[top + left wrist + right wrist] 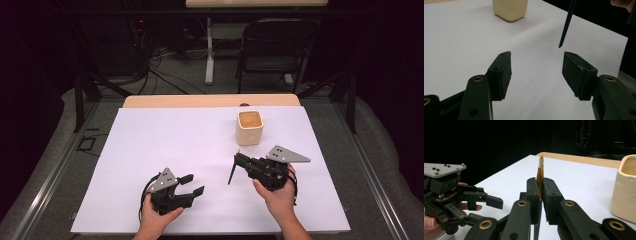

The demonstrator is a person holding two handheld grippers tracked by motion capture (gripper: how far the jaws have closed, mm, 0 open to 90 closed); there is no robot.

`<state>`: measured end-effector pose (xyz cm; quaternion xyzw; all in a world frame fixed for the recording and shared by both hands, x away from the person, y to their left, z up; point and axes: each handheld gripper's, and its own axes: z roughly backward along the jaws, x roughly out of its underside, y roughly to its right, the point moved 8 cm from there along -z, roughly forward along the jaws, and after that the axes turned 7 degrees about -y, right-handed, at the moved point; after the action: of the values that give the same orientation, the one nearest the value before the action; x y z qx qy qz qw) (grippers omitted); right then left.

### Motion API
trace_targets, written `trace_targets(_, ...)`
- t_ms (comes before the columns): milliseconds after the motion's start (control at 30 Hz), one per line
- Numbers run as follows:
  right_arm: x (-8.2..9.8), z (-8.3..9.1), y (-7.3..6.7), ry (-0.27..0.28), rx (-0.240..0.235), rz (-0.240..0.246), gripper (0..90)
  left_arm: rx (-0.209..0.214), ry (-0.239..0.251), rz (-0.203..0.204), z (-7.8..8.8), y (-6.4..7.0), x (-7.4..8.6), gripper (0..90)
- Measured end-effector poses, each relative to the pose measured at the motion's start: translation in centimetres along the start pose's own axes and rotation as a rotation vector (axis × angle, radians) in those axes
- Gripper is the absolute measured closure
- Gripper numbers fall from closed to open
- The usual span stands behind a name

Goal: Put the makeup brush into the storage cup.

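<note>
My right gripper (pixel 237 159) is shut on a thin stick (pixel 232 172), held near its middle. The stick's dark pointed end (pixel 567 23) hangs just above the white board (pixel 165 140). Its brown, pale-tipped top (pixel 540 170) rises between the jaws of my right gripper (pixel 540 187). A cream square cup (pixel 249 127) stands upright just beyond that gripper, seen at the right (pixel 625 190) and far off (pixel 510 8). My left gripper (pixel 195 183) rests low at the front left, open, with nothing between its jaws (pixel 537 55). It faces the stick (pixel 489 207).
The white board lies on a wooden table (pixel 210 101) whose far edge shows behind it. A black folding chair (pixel 277 45) and a table leg (pixel 209 55) stand on the floor beyond. Grey padding (pixel 370 150) flanks the board on both sides.
</note>
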<state>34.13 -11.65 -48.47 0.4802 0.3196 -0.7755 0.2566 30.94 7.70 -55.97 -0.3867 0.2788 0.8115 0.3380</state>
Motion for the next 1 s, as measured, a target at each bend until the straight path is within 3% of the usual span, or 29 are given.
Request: trace_targets(1000, -0.2, 1.5, 2.5, 0.013, 0.106, 0.023, 83.8, -0.08, 0.004, 0.038, 0.5, -2.3, 0.3, 39.9)
